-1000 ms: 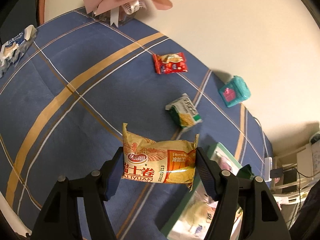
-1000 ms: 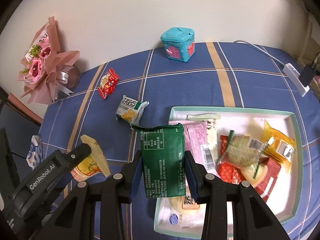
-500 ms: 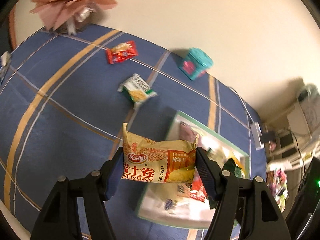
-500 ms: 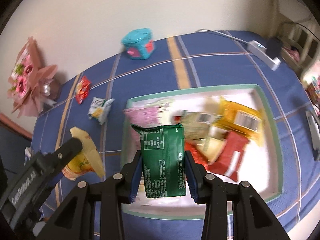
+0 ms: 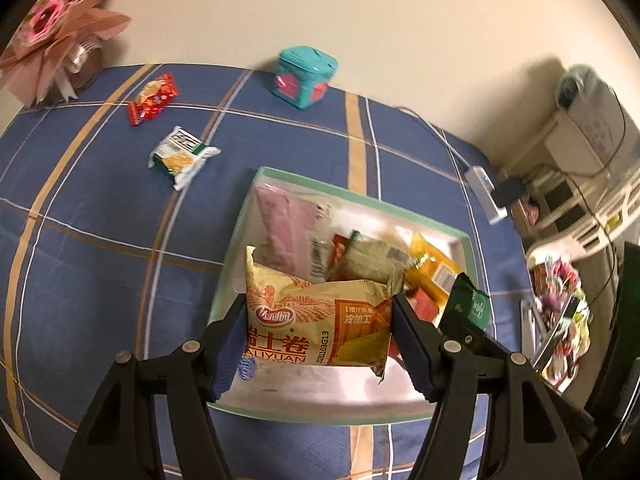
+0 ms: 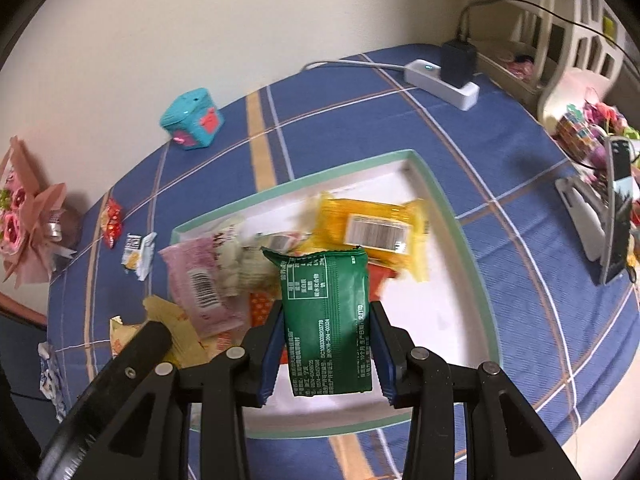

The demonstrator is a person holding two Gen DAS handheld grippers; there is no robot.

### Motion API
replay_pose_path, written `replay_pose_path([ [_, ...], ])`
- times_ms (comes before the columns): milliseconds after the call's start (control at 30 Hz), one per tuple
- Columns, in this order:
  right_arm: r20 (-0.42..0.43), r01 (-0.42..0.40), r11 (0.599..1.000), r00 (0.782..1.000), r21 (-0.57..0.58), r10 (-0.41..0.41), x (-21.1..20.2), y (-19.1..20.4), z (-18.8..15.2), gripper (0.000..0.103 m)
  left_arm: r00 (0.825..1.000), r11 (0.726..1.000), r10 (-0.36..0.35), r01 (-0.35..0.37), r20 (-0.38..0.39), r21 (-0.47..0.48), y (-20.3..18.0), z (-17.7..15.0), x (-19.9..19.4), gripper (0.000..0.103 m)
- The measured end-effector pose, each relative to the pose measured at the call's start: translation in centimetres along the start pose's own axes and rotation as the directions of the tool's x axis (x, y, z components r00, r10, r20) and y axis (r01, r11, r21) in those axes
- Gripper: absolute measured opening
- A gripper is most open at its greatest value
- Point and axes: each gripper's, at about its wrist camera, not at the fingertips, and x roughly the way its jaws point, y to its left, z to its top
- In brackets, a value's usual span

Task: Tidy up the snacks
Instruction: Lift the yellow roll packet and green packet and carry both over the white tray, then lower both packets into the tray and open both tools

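Observation:
My left gripper (image 5: 318, 338) is shut on a tan and orange snack packet (image 5: 320, 320), held above the near left part of the white tray with a green rim (image 5: 240, 220). My right gripper (image 6: 326, 352) is shut on a green snack packet (image 6: 328, 320) over the tray's (image 6: 440, 196) near middle. Several snack packets lie in the tray, among them a pink one (image 5: 286, 226) and a yellow one (image 6: 372, 228). Out on the blue cloth lie a white and green packet (image 5: 180, 156) and a red packet (image 5: 152, 98).
A teal toy box (image 5: 304, 76) stands by the wall, a pink bouquet (image 5: 52, 40) at the far left. A white power strip (image 6: 440, 82) with a black plug lies at the back right, a phone on a stand (image 6: 616, 208) at the right edge.
Both grippers have swung to the right with their packets, from over the bare cloth to above the tray. Neither grip has changed.

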Motion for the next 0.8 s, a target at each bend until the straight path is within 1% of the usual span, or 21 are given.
replay_pose_path([
  [333,-0.005,0.032,0.999,0.999,0.034,-0.032,-0.1,-2.7,-0.7,0.042,0.999,0.998,0.001,0.001,-0.045,0.059,-1.8,-1.0,1.3,0.071],
  [467,-0.025,0.035,0.998,0.999,0.048,-0.034,0.5,-3.2,-0.8,0.042,0.998,0.998,-0.001,0.004,-0.059,0.06,-1.9,-1.1,1.6,0.071],
  [800,-0.042,0.042,0.997,0.998,0.058,-0.04,1.0,-3.3,-0.9,0.043,0.997,0.999,0.006,-0.002,-0.076,0.054,-1.8,-1.1,2.1,0.074],
])
